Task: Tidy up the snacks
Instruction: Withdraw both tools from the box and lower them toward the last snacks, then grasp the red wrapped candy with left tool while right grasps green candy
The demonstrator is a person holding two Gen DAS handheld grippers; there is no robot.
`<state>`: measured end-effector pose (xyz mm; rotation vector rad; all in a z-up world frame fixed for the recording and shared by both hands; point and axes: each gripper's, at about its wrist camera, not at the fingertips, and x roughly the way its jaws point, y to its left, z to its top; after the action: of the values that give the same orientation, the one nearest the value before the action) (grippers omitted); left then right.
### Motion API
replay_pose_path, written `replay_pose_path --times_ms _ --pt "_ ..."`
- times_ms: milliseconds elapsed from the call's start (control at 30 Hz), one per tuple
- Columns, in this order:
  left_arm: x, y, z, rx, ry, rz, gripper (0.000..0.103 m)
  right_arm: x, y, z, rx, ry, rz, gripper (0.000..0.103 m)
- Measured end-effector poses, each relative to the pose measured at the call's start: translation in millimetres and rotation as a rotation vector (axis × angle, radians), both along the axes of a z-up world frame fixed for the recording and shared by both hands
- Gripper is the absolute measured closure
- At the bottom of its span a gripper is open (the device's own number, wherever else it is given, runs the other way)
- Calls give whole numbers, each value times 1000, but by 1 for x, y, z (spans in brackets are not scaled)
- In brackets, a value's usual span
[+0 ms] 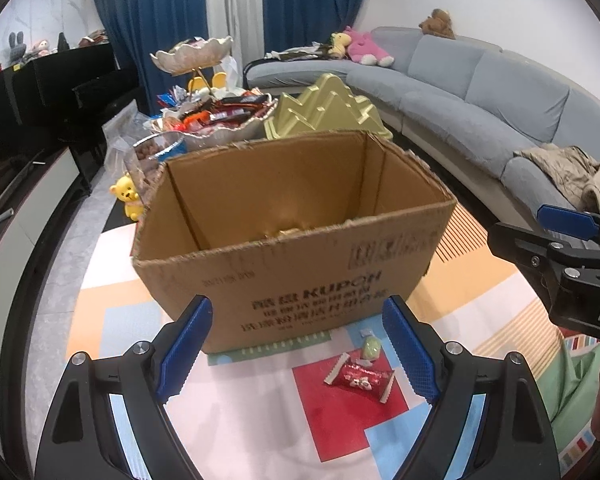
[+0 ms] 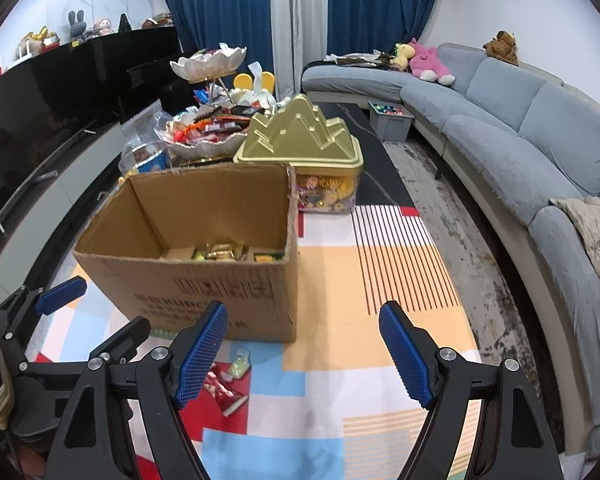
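Snacks already sit at the bottom of the cardboard box (image 2: 188,236) at eleven o'clock. Left tongs (image 1: 298,346) gape empty; just ahead, at one o'clock, a red candy (image 1: 360,378) and a green sweet (image 1: 371,346) lie on the mat (image 1: 240,420), unsorted. Right tongs (image 2: 302,354) gape empty too.

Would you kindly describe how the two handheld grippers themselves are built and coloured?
Both the left gripper and the right gripper look alike: black angular plastic linkage arms joined by round silver bolts, ending in two flat fingers faced with blue, cross-hatched rubbery pads. White letters, "DA" being all that is visible, mark the right gripper's black body in the left wrist view. No cables show.
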<state>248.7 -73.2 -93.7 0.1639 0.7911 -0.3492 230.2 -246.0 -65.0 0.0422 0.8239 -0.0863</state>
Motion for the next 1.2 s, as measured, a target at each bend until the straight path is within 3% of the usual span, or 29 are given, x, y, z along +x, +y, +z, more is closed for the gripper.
replay_pose_path --times_ms 667,1200 --pt "-18 -31 -60 19 45 -160 16 -24 -12 -53 -21 45 -57 24" --pt "-18 -59 -108 110 110 -261 21 -29 -20 -88 -13 95 -90 24"
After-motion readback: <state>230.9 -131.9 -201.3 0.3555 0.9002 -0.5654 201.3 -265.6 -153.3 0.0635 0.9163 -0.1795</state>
